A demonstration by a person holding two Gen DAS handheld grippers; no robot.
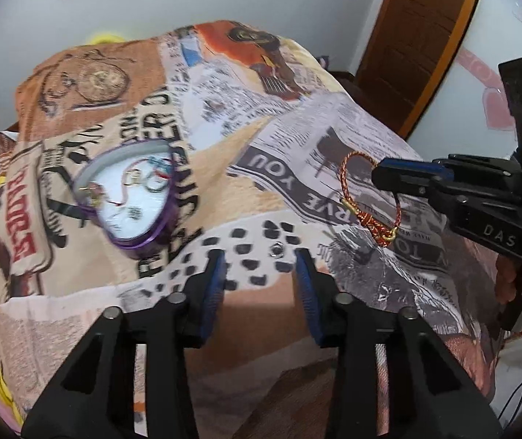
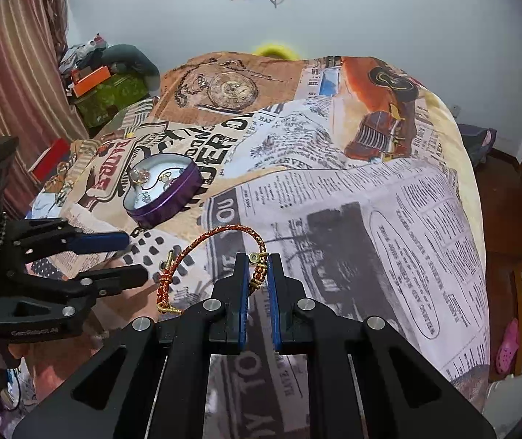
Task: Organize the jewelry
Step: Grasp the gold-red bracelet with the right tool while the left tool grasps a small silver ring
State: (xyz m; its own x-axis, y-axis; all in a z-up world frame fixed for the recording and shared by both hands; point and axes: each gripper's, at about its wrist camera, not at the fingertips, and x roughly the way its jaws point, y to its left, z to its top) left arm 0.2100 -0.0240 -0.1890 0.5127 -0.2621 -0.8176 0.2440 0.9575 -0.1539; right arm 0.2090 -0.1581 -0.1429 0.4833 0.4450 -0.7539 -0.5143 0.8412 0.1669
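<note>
Right gripper (image 2: 258,274) pinches braided bracelet (image 2: 202,243) by its clasp end, loop dangling toward 9 o'clock. Left gripper (image 1: 259,267) open, empty. Heart tin (image 2: 162,192) at 11 o'clock: carry high, release over centre.

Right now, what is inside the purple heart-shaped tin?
The purple heart-shaped tin holds several small rings and thin chains on its white floor. Its near wall hides the front edge of the floor.

Bright, even indoor light, soft shadows. Left wrist view motion-blurred, heart-shaped tin (image 1: 129,197) smeared; right wrist view sharp. Strong fisheye bending, dark vignette at corners. No harsh glare.
</note>
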